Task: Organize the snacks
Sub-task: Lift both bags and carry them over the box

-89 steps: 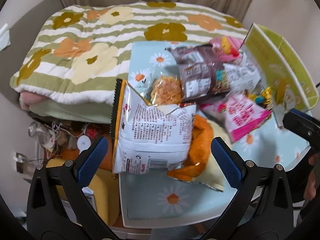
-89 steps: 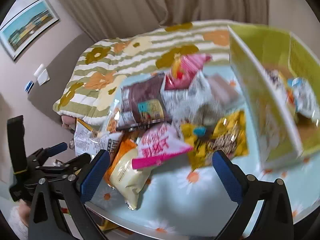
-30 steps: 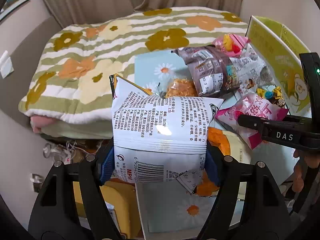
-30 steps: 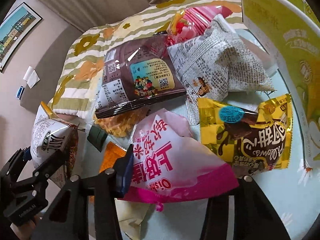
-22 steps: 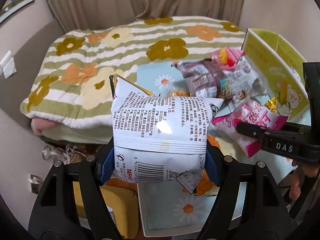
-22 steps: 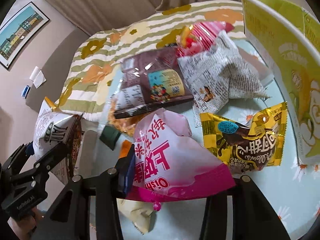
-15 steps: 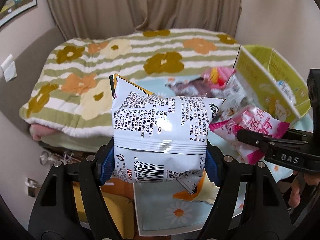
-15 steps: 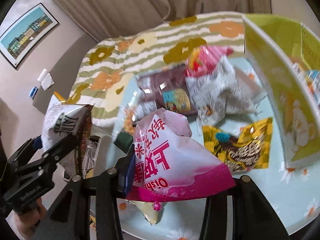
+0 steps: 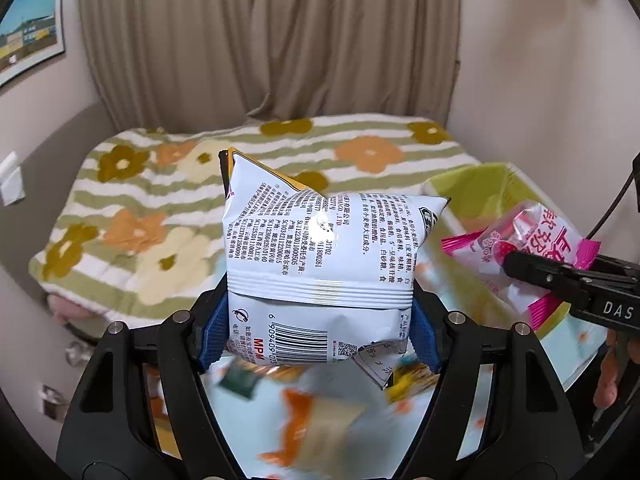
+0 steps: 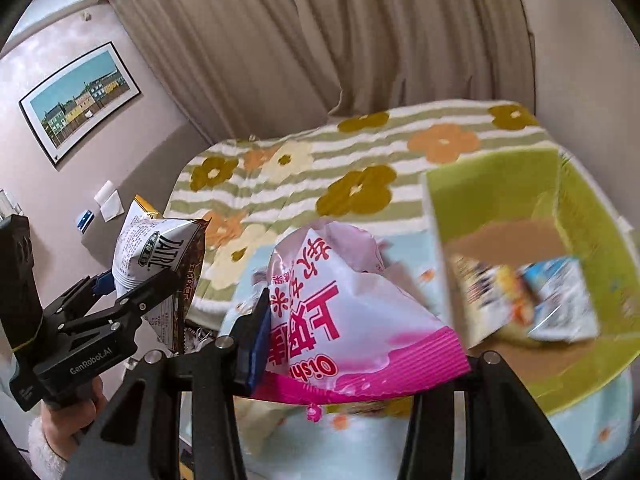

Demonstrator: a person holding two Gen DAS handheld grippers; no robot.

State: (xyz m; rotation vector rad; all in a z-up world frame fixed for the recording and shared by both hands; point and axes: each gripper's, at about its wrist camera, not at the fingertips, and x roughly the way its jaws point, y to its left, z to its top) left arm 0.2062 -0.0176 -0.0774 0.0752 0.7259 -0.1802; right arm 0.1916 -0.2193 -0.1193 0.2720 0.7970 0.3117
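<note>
My left gripper [image 9: 320, 330] is shut on a white snack bag [image 9: 324, 268] with black print and a barcode, held high above the table. It also shows in the right wrist view [image 10: 156, 264]. My right gripper [image 10: 360, 364] is shut on a pink and white snack bag [image 10: 344, 320], held up beside the green cardboard box [image 10: 592, 216]. The pink bag also shows in the left wrist view [image 9: 532, 248], to the right of the white bag. The box holds a few snack packs [image 10: 528, 296].
Below lies the light blue daisy-print table [image 9: 400, 432] with blurred snack packs [image 9: 320, 412]. Behind it is a bed with a striped flower quilt [image 9: 160, 200]. Curtains [image 9: 272, 40] and a framed picture [image 10: 80, 100] are on the walls.
Both grippers closed on their bags and lifted them off the table. Both have risen and the views tilt up toward the bed and curtain; the pink bag has moved toward the green box.
</note>
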